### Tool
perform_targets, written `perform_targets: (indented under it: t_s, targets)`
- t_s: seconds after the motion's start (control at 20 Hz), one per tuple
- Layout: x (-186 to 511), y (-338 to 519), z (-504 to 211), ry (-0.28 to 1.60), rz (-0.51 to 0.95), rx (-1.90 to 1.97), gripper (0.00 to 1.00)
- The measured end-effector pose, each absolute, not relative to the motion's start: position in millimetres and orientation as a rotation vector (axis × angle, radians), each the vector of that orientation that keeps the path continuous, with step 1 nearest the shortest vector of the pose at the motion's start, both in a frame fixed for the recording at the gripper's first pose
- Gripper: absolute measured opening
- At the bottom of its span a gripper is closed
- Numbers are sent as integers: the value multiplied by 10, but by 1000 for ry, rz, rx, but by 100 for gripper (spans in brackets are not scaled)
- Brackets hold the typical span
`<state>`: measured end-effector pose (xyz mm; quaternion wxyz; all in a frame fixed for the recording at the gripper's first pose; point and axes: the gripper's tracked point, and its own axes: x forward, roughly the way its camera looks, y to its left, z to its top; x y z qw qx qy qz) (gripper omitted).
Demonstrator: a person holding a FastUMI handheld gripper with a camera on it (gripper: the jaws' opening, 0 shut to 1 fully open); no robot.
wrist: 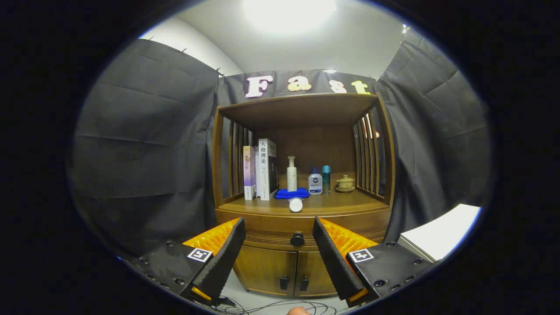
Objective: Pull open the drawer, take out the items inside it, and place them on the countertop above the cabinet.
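A wooden cabinet stands ahead, its drawer [262, 232] pushed in, with a round dark knob [297, 239] at its middle. My gripper [278, 228] is open, some way in front of the drawer, and the knob shows between the fingers slightly below the tips. On the countertop [350, 202] above the drawer lie a folded blue cloth [292, 193] and a small white bottle [295, 204] on its side near the front edge. Nothing is held.
On the countertop also stand books [260, 170], a white pump bottle [292, 174], a small flask [315, 181], a teal bottle [326, 178] and a lidded ceramic cup [345, 183]. Two lower doors [280, 271] sit under the drawer. A white surface [442, 234] is at the right; cables [271, 306] lie on the floor.
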<state>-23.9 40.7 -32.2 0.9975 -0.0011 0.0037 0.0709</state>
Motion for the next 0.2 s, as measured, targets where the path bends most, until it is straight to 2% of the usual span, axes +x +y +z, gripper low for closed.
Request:
perform_targets:
  t_s: [0.2]
  targets:
    - [-224, 419, -306, 2, 145, 2, 97]
